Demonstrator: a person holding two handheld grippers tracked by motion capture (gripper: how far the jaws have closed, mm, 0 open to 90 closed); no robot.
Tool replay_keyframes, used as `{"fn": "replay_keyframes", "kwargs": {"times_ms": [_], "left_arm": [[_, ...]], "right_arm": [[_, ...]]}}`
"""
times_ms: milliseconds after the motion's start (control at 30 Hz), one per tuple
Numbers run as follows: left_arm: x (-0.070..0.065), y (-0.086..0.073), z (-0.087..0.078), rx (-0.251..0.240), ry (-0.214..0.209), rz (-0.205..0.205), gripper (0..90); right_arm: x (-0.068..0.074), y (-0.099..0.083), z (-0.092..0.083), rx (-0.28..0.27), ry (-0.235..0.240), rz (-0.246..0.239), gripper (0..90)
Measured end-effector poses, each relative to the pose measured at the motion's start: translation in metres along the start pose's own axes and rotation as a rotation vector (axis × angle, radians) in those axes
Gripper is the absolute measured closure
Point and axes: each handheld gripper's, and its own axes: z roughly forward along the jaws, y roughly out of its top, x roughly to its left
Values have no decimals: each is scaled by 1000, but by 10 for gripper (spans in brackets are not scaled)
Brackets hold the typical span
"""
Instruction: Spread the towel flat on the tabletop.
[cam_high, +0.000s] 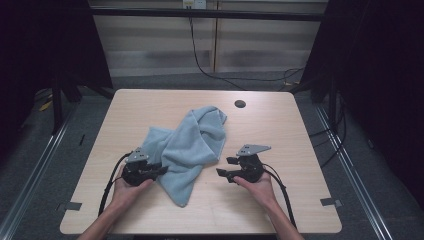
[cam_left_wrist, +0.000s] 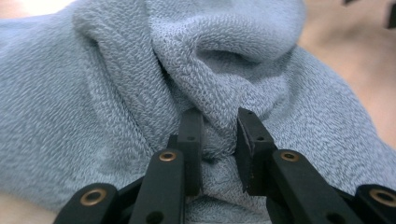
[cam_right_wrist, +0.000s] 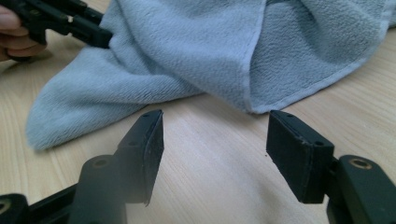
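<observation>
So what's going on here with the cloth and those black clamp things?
A person at a wooden table holds a hand-held gripper in each hand and is working on a crumpled blue-grey towel. The left hand-held gripper has a fold of towel bunched between its jaws, which look closed onto it. The right hand-held gripper sits open just short of the towel's nearest hemmed edge, touching nothing.

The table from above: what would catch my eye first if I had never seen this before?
A crumpled light-blue towel lies in the middle of the wooden table, by far the brightest thing against the dark room. At its left edge the left gripper pinches a fold of cloth between its black jaws. The right gripper, held by a hand, waits open over bare wood just short of the towel's hem.
</observation>
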Motion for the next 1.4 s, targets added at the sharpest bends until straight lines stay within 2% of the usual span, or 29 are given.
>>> {"fn": "replay_keyframes", "kwargs": {"times_ms": [300, 433, 500, 533, 600, 667, 733, 800, 900, 967, 1033, 1067, 1133, 1167, 1233, 1300, 1400], "left_arm": [[-20, -2, 5, 17, -71, 40, 738], [-19, 0, 5, 23, -82, 36, 738], [-18, 0, 6, 21, -88, 26, 738], [-18, 0, 5, 23, -86, 29, 738], [-19, 0, 5, 26, -86, 35, 738], [-18, 0, 5, 26, -91, 33, 738], [-17, 0, 4, 24, -91, 32, 738], [-18, -2, 2, 28, -95, 26, 737], [-22, -5, -3, 41, -105, 29, 736], [-29, -7, -8, 53, -110, 46, 735], [-36, -10, -12, 67, -130, 63, 735], [-39, -11, -14, 70, -139, 54, 734], [-44, -14, -18, 85, -163, 61, 732], [-47, -16, -22, 93, -166, 76, 730], [-51, -20, -28, 99, -180, 84, 722], [-52, -24, -35, 95, -185, 84, 710], [-50, -25, -41, 72, -191, 61, 659]], "right_arm": [[2, -1, 7, 8, 24, -2, 366], [-1, 4, 15, 5, 14, -10, 366], [-4, 7, 24, -4, 19, 8, 381], [-4, 7, 28, 7, 24, 8, 402], [-3, 1, 36, 69, 31, -20, 566], [-1, -3, 37, 80, 36, -23, 724], [1, -4, 33, 74, 50, -17, 797], [6, -6, 28, 82, 75, -27, 818], [17, -16, 17, 125, 103, -57, 822], [23, -22, 8, 134, 119, -57, 821], [29, -29, -3, 138, 129, -58, 818], [33, -33, -8, 141, 130, -61, 815], [41, -42, -18, 149, 145, -58, 809], [46, -47, -23, 149, 150, -62, 800], [54, -55, -31, 157, 168, -54, 749], [60, -60, -37, 160, 167, -51, 635], [56, -56, -47, 106, 159, -33, 541]]}}
